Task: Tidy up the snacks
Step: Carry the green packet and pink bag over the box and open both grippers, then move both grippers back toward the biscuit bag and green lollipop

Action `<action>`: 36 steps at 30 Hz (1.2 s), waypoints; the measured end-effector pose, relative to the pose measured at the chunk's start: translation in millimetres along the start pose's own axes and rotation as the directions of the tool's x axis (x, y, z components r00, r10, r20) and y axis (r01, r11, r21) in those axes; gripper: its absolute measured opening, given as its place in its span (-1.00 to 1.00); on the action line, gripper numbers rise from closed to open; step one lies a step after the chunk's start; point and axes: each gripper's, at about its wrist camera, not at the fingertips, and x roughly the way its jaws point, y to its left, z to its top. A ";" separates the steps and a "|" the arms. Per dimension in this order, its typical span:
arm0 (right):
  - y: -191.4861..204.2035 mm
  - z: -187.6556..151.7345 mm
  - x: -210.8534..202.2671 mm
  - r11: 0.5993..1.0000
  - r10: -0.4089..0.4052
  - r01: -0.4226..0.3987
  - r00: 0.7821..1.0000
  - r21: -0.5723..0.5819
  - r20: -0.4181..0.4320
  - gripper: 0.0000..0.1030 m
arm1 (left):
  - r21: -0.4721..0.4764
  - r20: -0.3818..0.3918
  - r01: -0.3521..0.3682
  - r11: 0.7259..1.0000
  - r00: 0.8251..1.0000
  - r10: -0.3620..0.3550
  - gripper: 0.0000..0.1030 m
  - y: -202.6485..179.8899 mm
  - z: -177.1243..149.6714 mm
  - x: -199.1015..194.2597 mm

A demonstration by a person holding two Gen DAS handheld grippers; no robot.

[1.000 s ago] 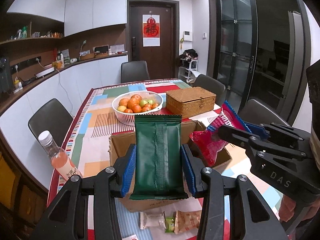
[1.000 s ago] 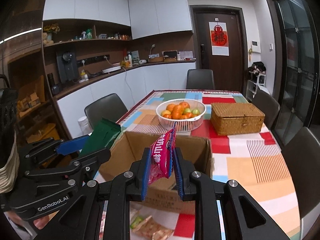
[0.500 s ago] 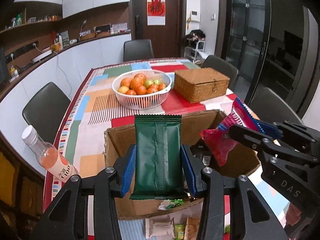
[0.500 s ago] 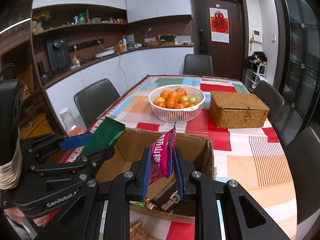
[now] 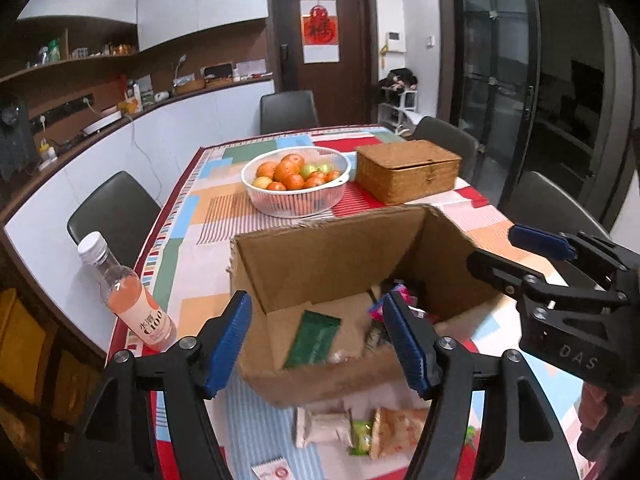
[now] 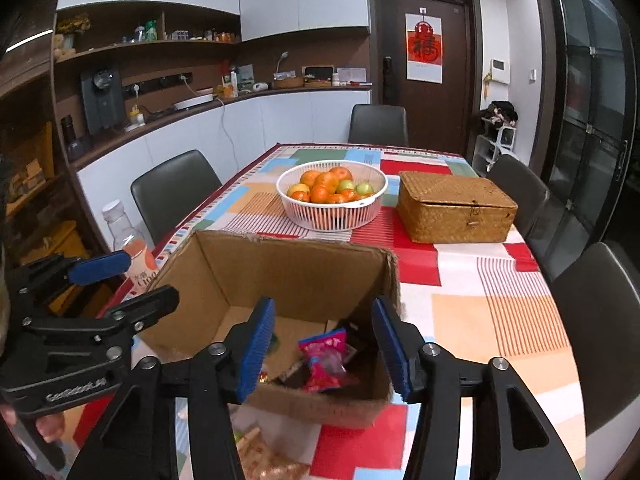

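Both packets have dropped since a moment ago: the green packet (image 5: 314,338) and pink packet (image 6: 326,358) now lie inside the cardboard box (image 5: 340,248) on the bench. Left gripper (image 5: 320,344) and right gripper (image 6: 324,344) hover above, jaws wide apart, empty.

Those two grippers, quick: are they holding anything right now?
Left gripper: open, holding nothing, above the brown cardboard box.
Right gripper: open, holding nothing.

cardboard box (image 5: 332,256) top open — walls hem sides | bottle (image 5: 132,300) left
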 end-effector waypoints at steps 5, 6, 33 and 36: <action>2.2 -14.5 -26.9 1.000 0.013 -0.013 1.000 0.004 0.017 0.14 | 0.014 0.028 0.027 1.000 0.999 -0.027 0.35 -9.7 -13.2 -25.2; 2.6 -16.7 -30.8 1.000 0.015 -0.015 1.000 0.005 0.021 0.14 | 0.021 0.035 0.032 0.999 0.999 -0.033 0.36 -12.5 -16.8 -30.6; 6.7 -135.6 -63.0 1.000 0.029 -0.029 0.985 0.005 -0.171 0.19 | 0.191 -0.087 0.107 0.976 0.992 -0.092 0.49 -60.3 -122.7 -44.6; 7.5 -146.8 -56.0 0.999 0.033 -0.033 0.977 0.007 -0.212 0.19 | 0.203 -0.122 0.131 0.970 0.987 -0.108 0.50 -62.7 -131.5 -36.2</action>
